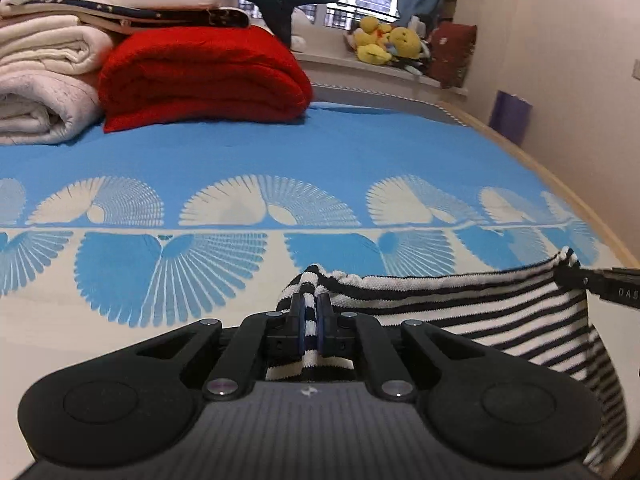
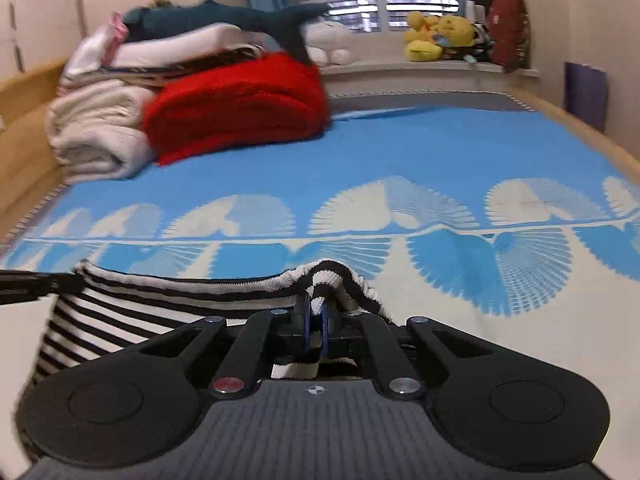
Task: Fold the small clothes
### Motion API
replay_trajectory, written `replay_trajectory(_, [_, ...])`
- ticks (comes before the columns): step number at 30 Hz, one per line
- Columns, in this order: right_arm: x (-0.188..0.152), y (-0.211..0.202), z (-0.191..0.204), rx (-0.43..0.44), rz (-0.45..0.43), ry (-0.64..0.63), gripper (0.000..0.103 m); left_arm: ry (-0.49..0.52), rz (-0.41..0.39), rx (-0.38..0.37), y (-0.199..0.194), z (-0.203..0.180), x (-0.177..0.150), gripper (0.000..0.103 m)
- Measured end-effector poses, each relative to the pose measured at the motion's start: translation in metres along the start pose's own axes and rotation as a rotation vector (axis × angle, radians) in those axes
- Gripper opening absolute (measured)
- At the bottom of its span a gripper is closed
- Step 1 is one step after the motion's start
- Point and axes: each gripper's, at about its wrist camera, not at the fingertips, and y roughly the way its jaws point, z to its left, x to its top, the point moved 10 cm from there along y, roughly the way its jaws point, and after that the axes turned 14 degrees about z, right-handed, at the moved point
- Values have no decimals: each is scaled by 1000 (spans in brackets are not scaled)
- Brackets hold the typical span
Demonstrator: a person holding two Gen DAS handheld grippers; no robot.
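A black-and-white striped garment (image 1: 480, 312) hangs stretched between both grippers above the bed. My left gripper (image 1: 311, 312) is shut on one bunched corner of it, with striped cloth pinched between the blue pads. My right gripper (image 2: 316, 316) is shut on the other corner of the striped garment (image 2: 160, 300). In the left wrist view the right gripper's black fingers (image 1: 600, 284) reach in from the right edge. In the right wrist view the left gripper's fingers (image 2: 40, 282) come in from the left edge. The lower part of the garment is hidden behind the gripper bodies.
A blue-and-cream patterned bedspread (image 1: 280, 160) covers the bed. At the far left lies a red folded blanket (image 1: 204, 76) beside stacked white bedding (image 1: 44, 84), with a dark plush shark (image 2: 224, 18) on top. Yellow plush toys (image 1: 384, 40) sit on the windowsill. A wooden bed rail (image 1: 560, 192) runs along the right.
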Motion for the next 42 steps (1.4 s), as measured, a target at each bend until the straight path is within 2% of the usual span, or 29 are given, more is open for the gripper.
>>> replay_trajectory(4, [11,29,-1,-50,18,-11,4,-39,22,67,22,8,8,6])
replay_trajectory(6, [12,46,2,-75,36,-31,5,-46,62,80,38,10,7,7])
replay_trajectory(7, [10,57,3,-86,59,-36,5,-36,110,63,49,8,2,8])
replay_trajectory(9, [-3,82,3,-111,158,-39,12,-21,239,-4,70,5,-14,30])
replay_trajectory(10, [-12,94,0,-120,218,-41,13,-31,266,-47,72,7,-17,30])
replay_trajectory(12, [-24,103,-8,-114,291,-43,13,-74,223,-101,57,21,-10,31])
replay_trajectory(14, [-19,87,-13,-64,265,-18,18,-162,145,-155,34,48,2,40])
replay_trajectory(16, [-4,53,-28,-19,162,27,27,-260,102,-166,19,82,3,40])
replay_trajectory(18, [0,26,-49,-16,75,68,48,-295,110,-129,16,106,-4,40])
replay_trajectory(20, [-8,18,-76,-67,72,91,51,-279,162,-110,22,115,-16,40])
replay_trajectory(23, [-32,31,-106,-99,180,102,51,-187,219,-102,31,106,-27,46])
replay_trajectory(26, [-47,44,-112,-86,239,87,51,-109,232,-82,40,93,-30,62])
replay_trajectory(31, [-49,59,-107,-69,273,82,51,-31,258,-55,59,68,-37,62])
replay_trajectory(34, [-44,60,-97,-67,258,43,51,34,248,-22,65,60,-37,60])
replay_trajectory(35, [-42,55,-93,-56,240,30,51,50,248,-10,67,58,-38,53])
replay_trajectory(36, [-40,54,-90,-34,229,26,51,58,253,-7,68,56,-38,39])
replay_trajectory(37, [-40,56,-89,-21,236,30,51,59,261,-10,70,57,-39,31])
replay_trajectory(38, [-44,61,-89,-16,262,31,51,55,263,-6,70,58,-39,16])
replay_trajectory(39, [-46,65,-88,-12,283,29,51,48,254,9,69,61,-37,8])
replay_trajectory(42, [-37,58,-90,7,241,63,51,5,180,53,55,75,-22,3])
